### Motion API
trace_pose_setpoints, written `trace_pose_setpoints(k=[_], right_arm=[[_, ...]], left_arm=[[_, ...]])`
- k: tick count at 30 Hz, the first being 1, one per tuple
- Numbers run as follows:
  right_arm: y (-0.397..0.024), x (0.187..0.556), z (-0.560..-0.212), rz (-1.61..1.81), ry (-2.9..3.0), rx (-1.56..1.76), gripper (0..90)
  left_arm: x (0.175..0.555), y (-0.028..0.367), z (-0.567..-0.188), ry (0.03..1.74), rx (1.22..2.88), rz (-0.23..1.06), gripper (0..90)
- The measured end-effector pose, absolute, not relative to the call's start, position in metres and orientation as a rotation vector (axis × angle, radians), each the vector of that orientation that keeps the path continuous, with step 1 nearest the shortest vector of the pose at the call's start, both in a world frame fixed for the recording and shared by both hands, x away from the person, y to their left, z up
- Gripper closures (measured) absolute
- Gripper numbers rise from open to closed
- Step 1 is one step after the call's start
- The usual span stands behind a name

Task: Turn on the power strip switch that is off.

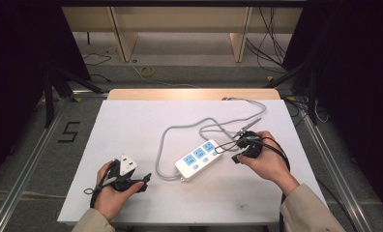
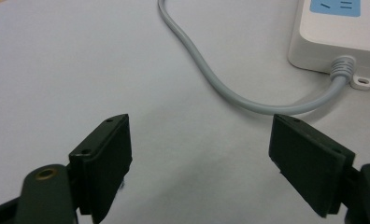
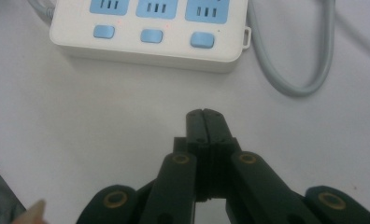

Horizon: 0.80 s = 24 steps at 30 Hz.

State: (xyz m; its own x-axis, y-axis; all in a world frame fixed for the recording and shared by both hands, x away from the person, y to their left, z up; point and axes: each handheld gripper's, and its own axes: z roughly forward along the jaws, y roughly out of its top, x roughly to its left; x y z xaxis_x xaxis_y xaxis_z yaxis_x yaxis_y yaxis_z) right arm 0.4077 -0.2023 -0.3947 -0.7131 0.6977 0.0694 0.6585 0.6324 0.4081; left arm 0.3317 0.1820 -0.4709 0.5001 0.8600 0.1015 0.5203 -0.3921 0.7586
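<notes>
My left gripper point(image 1: 143, 181) rests low on the near left part of the white bench point(image 1: 131, 125), its two black fingers point(image 2: 106, 154) standing wide apart with nothing between them. In the left gripper view, bare bench surface lies between the fingers, and the grey round cable point(image 2: 211, 77) curves across just beyond them to the strain relief at the end of the power strip.

The white plastic power strip with three blue sockets and three blue switches point(image 1: 199, 159) lies near the middle of the bench, set at a slant, between my two hands. Its grey cable point(image 1: 163, 145) loops off the near end, swings up toward the far side and runs off over the far right edge of the bench.

My right gripper point(image 3: 205, 116) sits just beside the strip's far right end, with my right hand point(image 1: 267, 162) wrapped around it. Its fingers point(image 3: 195, 123) are pressed flat together, empty, with the tips hanging over bare bench a little short of the strip's switch side point(image 3: 150, 35).
</notes>
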Motion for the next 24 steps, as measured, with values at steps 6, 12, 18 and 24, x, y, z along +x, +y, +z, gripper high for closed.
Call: trace_pose_setpoints(k=[6, 12, 18, 24], right_arm=[[-0.199, 0.412, -0.393, 0.623, 2.756, 1.146, 90.0], [-0.196, 0.415, -0.391, 0.617, 2.755, 1.145, 90.0], [-0.193, 0.419, -0.390, 0.612, 2.756, 1.139, 90.0], [-0.188, 0.425, -0.389, 0.601, 2.760, 1.134, 90.0]], left_arm=[[0.332, 0.182, -0.471, 1.127, 2.072, 0.649, 21.0], [0.332, 0.182, -0.471, 1.128, 2.072, 0.648, 21.0], [0.332, 0.182, -0.471, 1.126, 2.074, 0.648, 21.0], [0.332, 0.182, -0.471, 1.128, 2.071, 0.648, 21.1]])
